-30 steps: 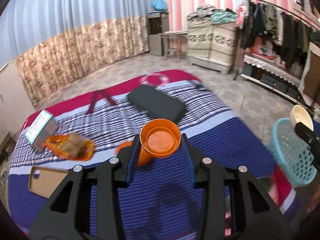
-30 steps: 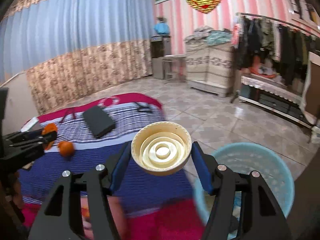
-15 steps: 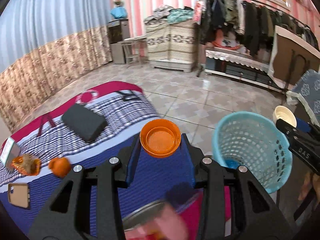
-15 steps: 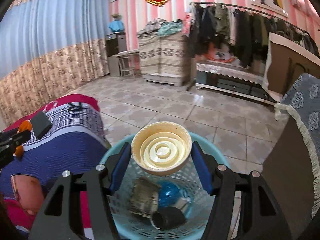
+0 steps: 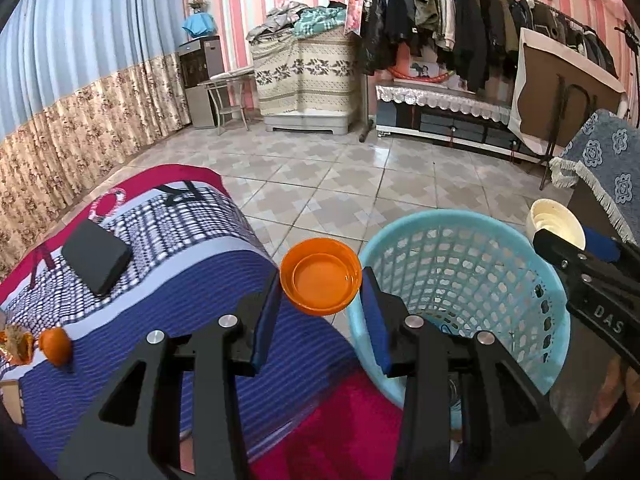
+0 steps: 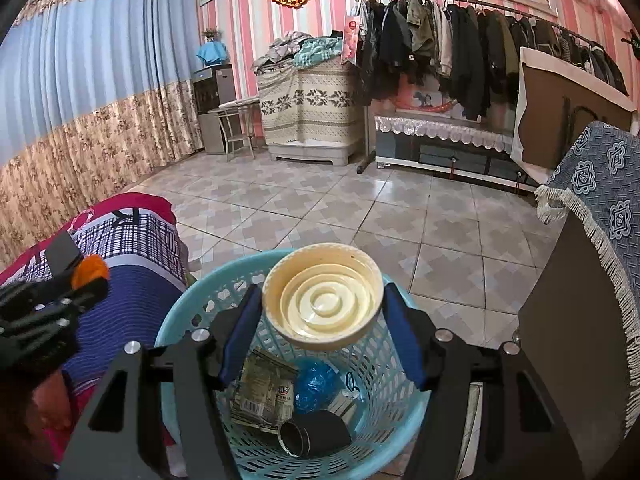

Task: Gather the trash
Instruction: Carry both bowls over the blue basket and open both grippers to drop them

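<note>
My left gripper (image 5: 320, 292) is shut on an orange lid (image 5: 321, 281), held just left of the rim of the light blue basket (image 5: 472, 280). My right gripper (image 6: 322, 324) is shut on a cream lid (image 6: 322, 294) and holds it over the basket (image 6: 200, 312). The basket holds a crumpled wrapper (image 6: 262, 394), a blue bag (image 6: 316, 380) and a dark cup (image 6: 316, 434). The right gripper with the cream lid (image 5: 554, 226) shows at the right of the left wrist view.
The bed with a striped blue and red cover (image 5: 168, 280) lies left of the basket. On it are a black case (image 5: 96, 256), an orange fruit (image 5: 56, 346) and an orange wrapper (image 5: 14, 344). A cloth-covered cabinet (image 6: 592, 280) stands at the right. Tiled floor lies beyond.
Both grippers swung right from the bed toward the basket. The left one now sits beside the basket's rim; the right one is over the basket's opening. Both keep their lids.
</note>
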`<state>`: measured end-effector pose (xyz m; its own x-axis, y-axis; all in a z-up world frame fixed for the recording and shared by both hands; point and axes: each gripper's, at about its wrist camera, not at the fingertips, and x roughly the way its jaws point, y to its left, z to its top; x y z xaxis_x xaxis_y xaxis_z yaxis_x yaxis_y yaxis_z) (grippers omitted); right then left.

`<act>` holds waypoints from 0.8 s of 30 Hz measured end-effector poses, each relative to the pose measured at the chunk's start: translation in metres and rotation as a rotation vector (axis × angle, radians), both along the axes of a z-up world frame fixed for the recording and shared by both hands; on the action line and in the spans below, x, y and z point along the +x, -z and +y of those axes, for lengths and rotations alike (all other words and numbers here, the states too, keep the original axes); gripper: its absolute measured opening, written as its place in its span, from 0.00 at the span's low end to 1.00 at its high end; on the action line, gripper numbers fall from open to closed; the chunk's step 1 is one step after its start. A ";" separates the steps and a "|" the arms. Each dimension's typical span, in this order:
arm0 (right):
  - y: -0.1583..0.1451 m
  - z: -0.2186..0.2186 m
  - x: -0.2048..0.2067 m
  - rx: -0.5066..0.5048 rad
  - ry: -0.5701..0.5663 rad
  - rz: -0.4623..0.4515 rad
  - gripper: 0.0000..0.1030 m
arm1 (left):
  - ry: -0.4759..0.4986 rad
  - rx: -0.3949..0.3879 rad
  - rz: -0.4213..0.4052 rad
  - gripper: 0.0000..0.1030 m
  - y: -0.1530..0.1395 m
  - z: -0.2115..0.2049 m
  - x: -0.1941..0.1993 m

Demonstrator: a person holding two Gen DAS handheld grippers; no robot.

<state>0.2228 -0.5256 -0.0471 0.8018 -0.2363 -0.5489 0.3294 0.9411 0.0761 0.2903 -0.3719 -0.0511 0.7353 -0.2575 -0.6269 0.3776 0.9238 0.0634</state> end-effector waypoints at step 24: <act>0.008 -0.004 0.004 0.025 0.015 0.017 0.59 | -0.026 0.040 -0.046 0.87 0.005 -0.019 0.004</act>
